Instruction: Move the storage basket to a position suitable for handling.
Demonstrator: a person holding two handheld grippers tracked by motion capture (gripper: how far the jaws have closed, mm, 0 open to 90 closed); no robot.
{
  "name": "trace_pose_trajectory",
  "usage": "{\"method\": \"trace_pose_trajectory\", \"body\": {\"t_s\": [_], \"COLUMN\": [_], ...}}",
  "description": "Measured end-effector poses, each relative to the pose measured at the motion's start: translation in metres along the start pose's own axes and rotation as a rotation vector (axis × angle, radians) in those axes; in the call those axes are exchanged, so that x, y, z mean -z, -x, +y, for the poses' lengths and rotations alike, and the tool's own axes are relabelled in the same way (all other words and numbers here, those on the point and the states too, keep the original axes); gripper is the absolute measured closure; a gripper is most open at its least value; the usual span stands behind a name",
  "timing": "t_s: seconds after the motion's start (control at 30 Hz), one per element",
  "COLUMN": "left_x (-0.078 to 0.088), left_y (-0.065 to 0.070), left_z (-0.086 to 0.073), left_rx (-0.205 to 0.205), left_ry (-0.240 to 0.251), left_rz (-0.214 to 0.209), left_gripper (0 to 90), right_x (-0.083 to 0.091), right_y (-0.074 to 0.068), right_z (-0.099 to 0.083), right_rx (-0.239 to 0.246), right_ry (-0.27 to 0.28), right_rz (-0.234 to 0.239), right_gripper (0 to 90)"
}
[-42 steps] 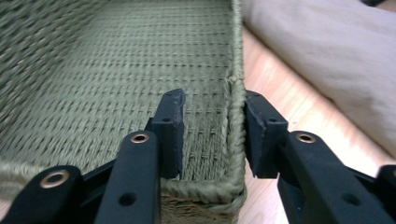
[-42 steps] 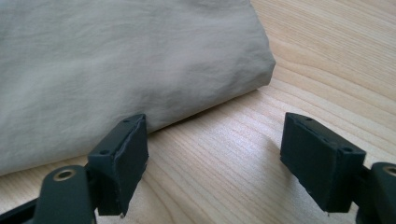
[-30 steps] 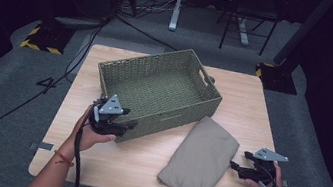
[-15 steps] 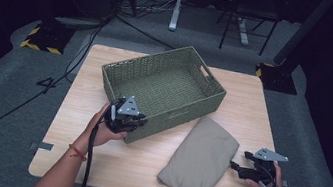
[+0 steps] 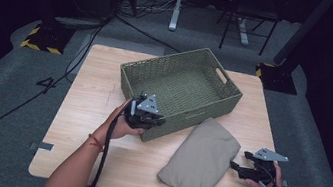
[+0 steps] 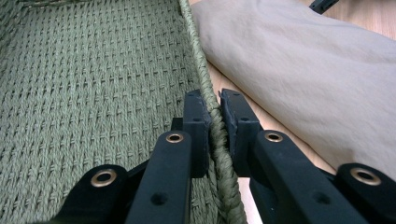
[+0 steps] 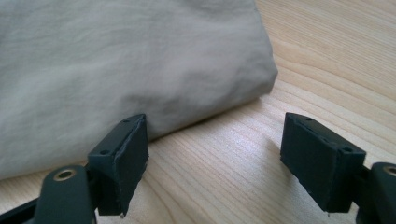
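Basket [image 5: 181, 83] of green woven cord sits near the middle of the tabletop [image 5: 85, 111], turned at an angle. Your left claw [image 5: 154, 120] reaches in from the near side, forearm stretched diagonally across the tabletop, wrist level; its jaws have just been closing and now clench the basket's near rim, which runs between the two pads [image 6: 198, 126] in the left gripper view. Folded tan cloth [image 5: 202, 157] lies just beside the basket on its near right side. Your right claw [image 5: 233, 166] rests low at the cloth's right edge, hand [image 5: 266, 183] at the tabletop's near corner, jaws spread wide and released, one pad [image 7: 128, 154] next to the cloth.
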State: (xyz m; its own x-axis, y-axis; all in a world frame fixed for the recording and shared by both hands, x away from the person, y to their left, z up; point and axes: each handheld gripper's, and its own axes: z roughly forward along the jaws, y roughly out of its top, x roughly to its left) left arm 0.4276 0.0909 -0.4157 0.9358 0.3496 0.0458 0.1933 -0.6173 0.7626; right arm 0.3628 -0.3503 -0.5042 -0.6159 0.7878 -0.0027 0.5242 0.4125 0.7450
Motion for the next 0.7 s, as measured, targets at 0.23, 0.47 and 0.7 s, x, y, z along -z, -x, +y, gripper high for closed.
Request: {"method": "trace_pose_trajectory", "body": {"t_s": [0.23,0.47,0.7], "left_x": [0.002,0.036,0.075], "left_y": [-0.005,-0.018,-0.037], "left_z": [-0.001,-0.027,-0.052], "left_rx": [0.010,0.125,0.307], "left_ry": [-0.004,-0.009,0.124], "left_rz": [0.033,0.245,0.364], "left_gripper": [80.2,68.8,50.5], "right_x": [0.001,0.002,0.002], "right_y": [0.000,-0.001,-0.001], "right_z": [-0.001,-0.002,-0.002], "right_rx": [0.003,0.001,0.001], "right_ry": [0.000,0.000,0.000], "right_rz": [0.002,0.002,0.003], "right_gripper": [23.6,23.6,23.7]}}
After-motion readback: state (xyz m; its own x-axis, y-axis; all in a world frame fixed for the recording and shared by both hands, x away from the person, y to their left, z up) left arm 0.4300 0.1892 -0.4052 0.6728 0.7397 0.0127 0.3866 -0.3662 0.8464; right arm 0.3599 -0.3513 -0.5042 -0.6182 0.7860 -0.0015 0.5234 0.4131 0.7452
